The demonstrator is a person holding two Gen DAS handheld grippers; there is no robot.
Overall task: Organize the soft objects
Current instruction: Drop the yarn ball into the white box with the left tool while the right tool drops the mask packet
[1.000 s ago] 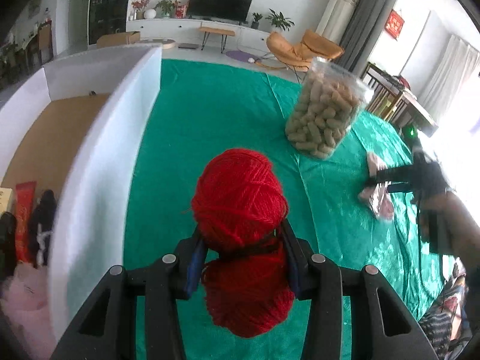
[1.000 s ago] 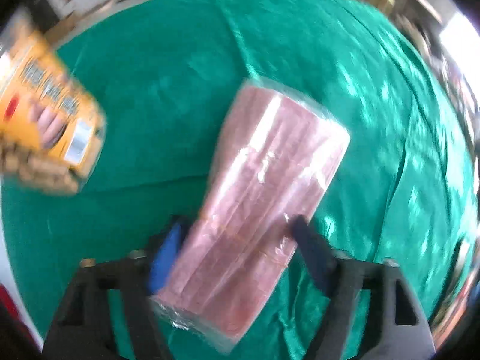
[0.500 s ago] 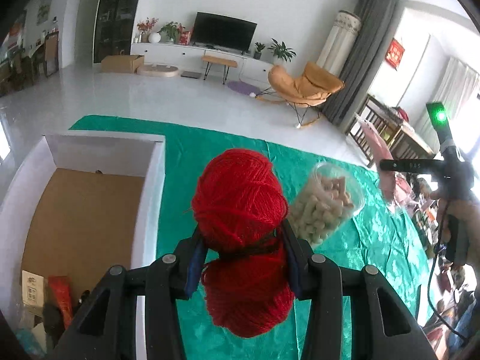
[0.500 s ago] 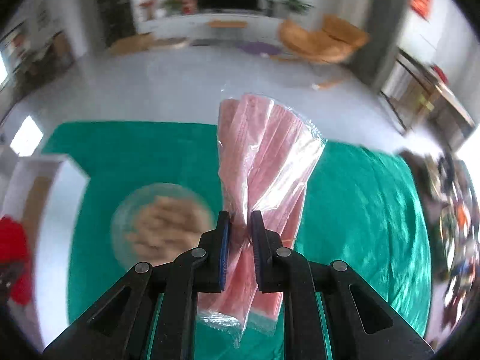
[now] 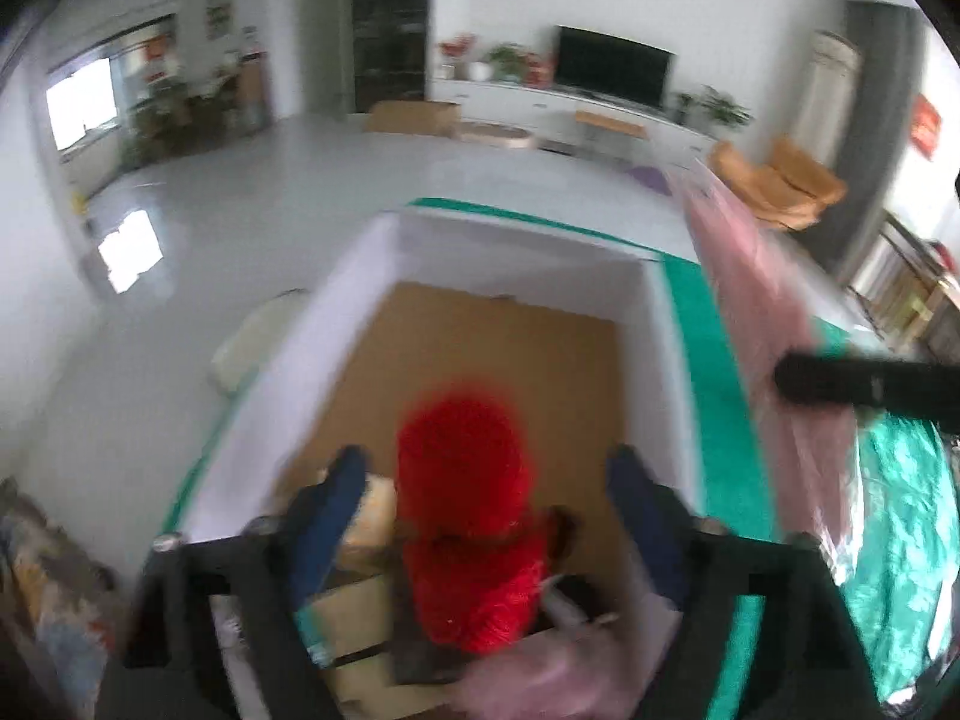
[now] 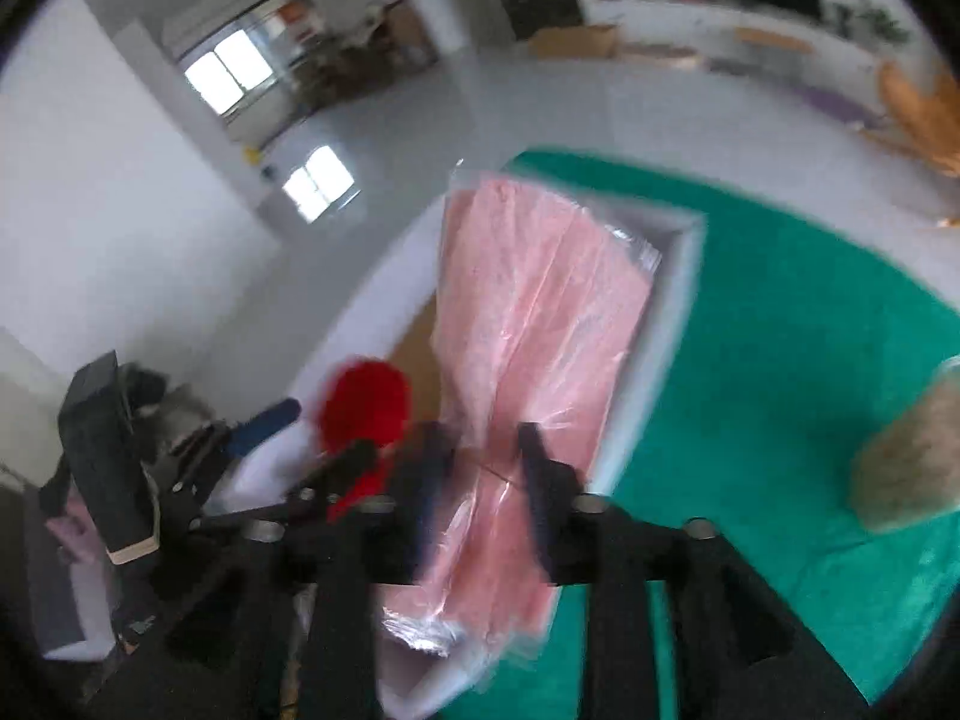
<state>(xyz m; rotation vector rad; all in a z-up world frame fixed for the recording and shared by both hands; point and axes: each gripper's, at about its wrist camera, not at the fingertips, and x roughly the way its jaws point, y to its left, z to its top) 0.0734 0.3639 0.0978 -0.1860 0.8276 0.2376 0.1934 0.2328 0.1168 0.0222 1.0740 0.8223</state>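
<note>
My left gripper (image 5: 483, 480) hangs over the white box (image 5: 528, 246), its jaws wide and still opening. The red yarn ball (image 5: 462, 516) sits between the blue pads, clear of both, above the box's brown floor. In the right wrist view my right gripper (image 6: 483, 456) is over the box's rim (image 6: 678, 300), its jaws opening. The pink pack in clear plastic (image 6: 528, 312) stands upright between its fingers, and the pads no longer squeeze it. That view also shows the yarn (image 6: 366, 408). The pack (image 5: 756, 300) appears blurred at the right of the left wrist view.
The box stands on a green cloth (image 6: 780, 330) at the table's left end. Small packets (image 5: 360, 528) and something soft and pink (image 5: 540, 678) lie in its near end. A jar of peanuts (image 6: 912, 456) stands to the right.
Both hands have swung left and up, over the box. The left jaws have sprung apart off the yarn. The right jaws, pinched on the pink pack half a second ago, have parted.
</note>
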